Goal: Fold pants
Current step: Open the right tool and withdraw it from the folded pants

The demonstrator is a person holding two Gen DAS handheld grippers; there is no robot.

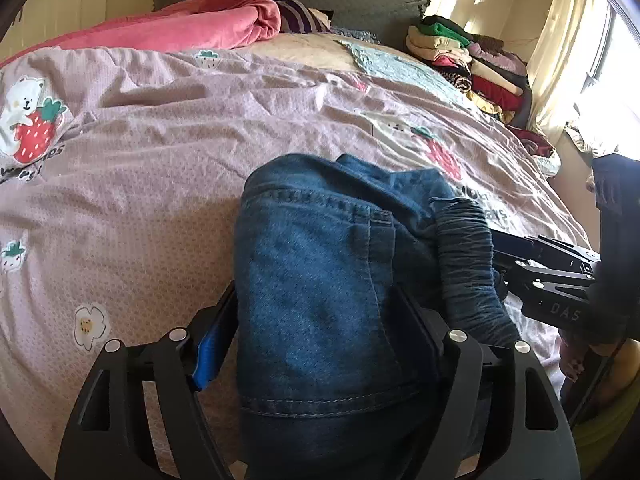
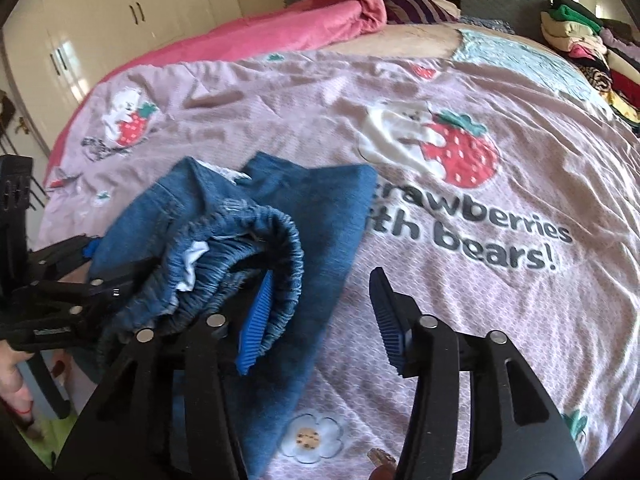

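Right wrist view: my right tongs [image 2: 324, 316] stand parted, nothing clamped, elastic waistband [image 2: 276, 236] draped over one pad. Left tongs [image 1: 320, 336] gape around folded jeans [image 1: 320, 264] on the bedspread [image 1: 160, 160]. I'd withdraw both slowly, avoiding snags.

From my left cam, the jeans [image 1: 320, 280] sat bunched on the pink strawberry bedspread [image 1: 160, 168], right between my left gripper [image 1: 320, 304] fingers, jaws spread wide with a gap showing beside the blue pad [image 1: 206, 356]. My right gripper [image 1: 540, 272] poked in by the elastic waistband [image 1: 468, 248].
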